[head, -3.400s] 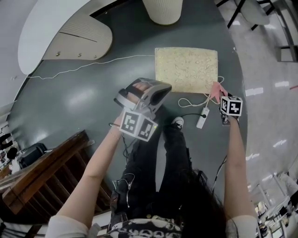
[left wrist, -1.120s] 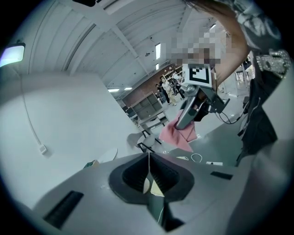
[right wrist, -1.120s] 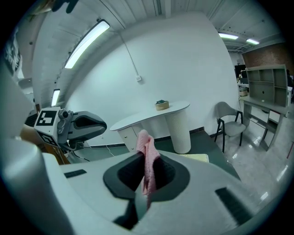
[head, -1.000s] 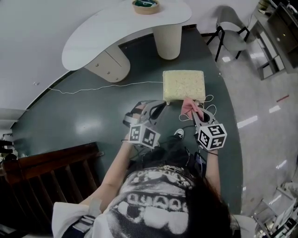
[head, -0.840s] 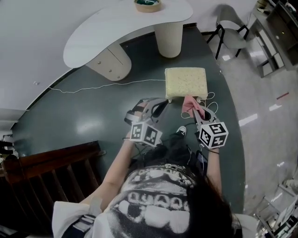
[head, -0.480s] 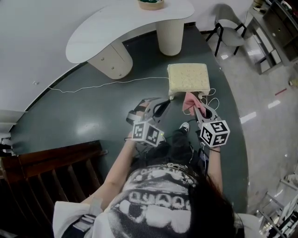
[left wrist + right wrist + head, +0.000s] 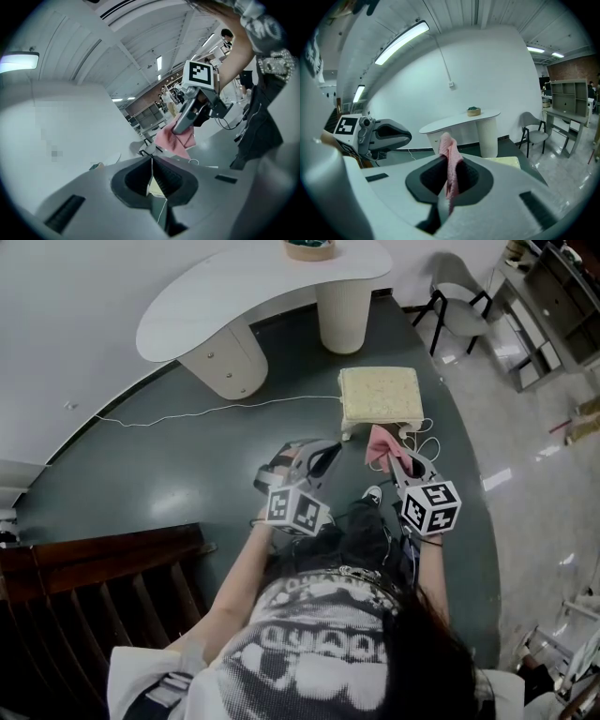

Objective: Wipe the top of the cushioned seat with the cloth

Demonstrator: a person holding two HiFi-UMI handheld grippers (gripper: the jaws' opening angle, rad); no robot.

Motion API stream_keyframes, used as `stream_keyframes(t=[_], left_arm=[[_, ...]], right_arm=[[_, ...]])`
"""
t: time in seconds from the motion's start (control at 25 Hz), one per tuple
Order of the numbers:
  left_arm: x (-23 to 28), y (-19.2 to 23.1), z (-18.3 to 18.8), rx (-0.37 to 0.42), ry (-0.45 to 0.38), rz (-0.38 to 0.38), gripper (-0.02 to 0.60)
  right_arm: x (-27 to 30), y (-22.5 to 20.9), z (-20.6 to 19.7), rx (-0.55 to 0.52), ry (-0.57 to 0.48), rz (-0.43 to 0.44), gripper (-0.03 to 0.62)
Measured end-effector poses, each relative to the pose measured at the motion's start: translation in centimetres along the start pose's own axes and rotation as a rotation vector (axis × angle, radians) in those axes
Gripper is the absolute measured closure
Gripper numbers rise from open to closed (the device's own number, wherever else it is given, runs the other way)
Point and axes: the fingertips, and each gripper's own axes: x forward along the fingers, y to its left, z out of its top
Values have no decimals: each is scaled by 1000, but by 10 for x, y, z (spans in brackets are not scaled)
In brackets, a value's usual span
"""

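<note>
The cushioned seat (image 7: 380,394) is a low square stool with a pale yellow top, standing on the dark green floor ahead of me. My right gripper (image 7: 393,458) is shut on a pink cloth (image 7: 379,445) that hangs just short of the seat's near edge. In the right gripper view the cloth (image 7: 450,161) stands up between the jaws, with the seat (image 7: 506,162) low at the right. My left gripper (image 7: 322,455) is held to the left of the cloth, shut with nothing in it. The left gripper view shows its pads (image 7: 158,174) closed together.
A white curved table (image 7: 253,296) with a bowl (image 7: 309,247) stands behind the seat. A grey chair (image 7: 459,296) is at the far right. A white cable (image 7: 206,412) crosses the floor, and a coiled cord (image 7: 424,441) lies beside the seat. Dark wooden railing (image 7: 103,587) is at lower left.
The view has pulled back, so the seat looks smaller and farther. My right gripper carried the cloth from the seat's right corner to in front of it. Both grippers barely moved in the last second.
</note>
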Motion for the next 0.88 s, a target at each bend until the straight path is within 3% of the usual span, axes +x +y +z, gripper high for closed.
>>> stream_keyframes(t=[0.88], left_arm=[[-1,-26,10,-4,-26,-2,574]], right_arm=[[-11,2,-16,-17,-5,6,585]])
